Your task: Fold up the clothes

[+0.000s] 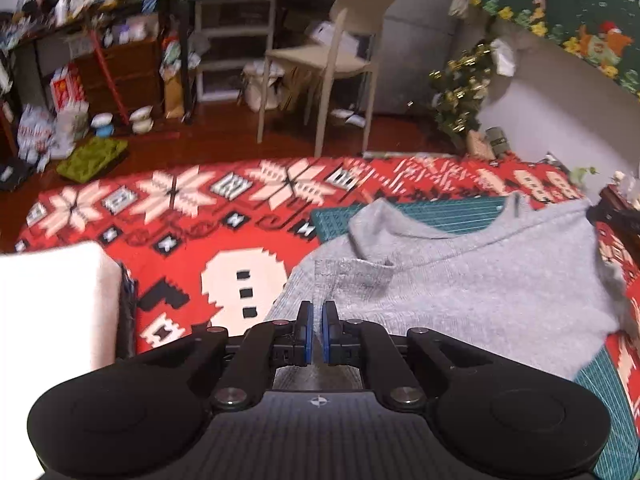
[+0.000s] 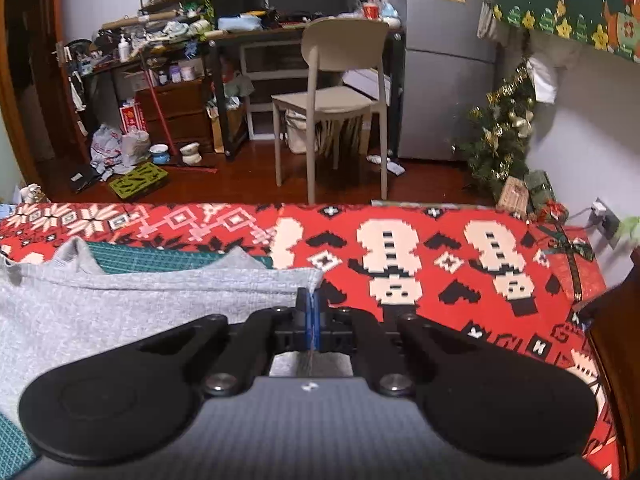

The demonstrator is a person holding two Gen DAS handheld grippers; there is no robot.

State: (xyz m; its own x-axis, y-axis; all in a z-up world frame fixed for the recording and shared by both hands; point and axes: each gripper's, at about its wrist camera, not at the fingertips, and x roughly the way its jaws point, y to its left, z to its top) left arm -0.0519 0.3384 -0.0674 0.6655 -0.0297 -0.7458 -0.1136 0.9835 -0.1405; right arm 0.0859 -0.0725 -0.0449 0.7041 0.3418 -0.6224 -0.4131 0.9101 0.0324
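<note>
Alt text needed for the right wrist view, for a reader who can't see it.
The right tool is shut on the corner of a grey sweater lying on a red patterned cloth. A beige chair stands beyond.

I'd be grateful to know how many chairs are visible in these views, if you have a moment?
1. A single beige chair stands on the wooden floor beyond the red patterned cloth, in front of the cluttered desk. Others could be hidden outside the views.

A lived-in home room: cluttered desk (image 2: pixel 256 34), beige chair (image 2: pixel 336 100), grey fridge (image 2: pixel 444 80), small decorated Christmas tree (image 2: pixel 500 140), wooden floor (image 2: pixel 240 184)
</note>
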